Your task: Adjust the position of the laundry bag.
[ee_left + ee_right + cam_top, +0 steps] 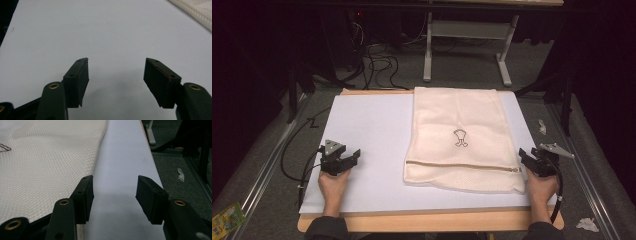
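With both tools open and empty, the mesh laundry bag (460,140) lies flat on the table (367,140), touching my right tool (113,192) on its left and well right of my left tool (116,75); soft, light, floppy: I would pinch the near zipper (462,165) hem.

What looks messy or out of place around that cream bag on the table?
Little on the table: the cream mesh bag lies flat, its far edge overhanging the white mat. On the floor lie crumpled white scraps and, plus a green packet. Both grippers, left and right, are open.
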`<action>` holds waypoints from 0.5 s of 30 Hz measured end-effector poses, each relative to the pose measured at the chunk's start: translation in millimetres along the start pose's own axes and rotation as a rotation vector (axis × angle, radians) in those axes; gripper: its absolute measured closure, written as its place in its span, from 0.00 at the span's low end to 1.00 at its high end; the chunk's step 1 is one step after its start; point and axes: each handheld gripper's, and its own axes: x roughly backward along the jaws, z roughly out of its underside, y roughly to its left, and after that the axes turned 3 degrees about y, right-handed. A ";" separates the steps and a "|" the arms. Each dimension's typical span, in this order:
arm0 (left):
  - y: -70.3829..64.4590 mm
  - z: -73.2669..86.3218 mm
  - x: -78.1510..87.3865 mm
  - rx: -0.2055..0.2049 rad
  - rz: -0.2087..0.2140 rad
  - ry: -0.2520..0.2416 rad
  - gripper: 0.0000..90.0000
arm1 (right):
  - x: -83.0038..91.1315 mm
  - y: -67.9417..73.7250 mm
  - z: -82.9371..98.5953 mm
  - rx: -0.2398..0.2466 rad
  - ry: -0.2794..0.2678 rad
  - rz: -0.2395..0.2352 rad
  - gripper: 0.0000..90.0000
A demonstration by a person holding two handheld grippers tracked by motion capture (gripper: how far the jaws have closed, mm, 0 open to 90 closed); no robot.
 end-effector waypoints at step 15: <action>-0.4 0.2 0.4 -0.001 -0.004 -0.001 0.44 | -1.1 -0.9 -0.5 -0.002 0.006 0.008 0.53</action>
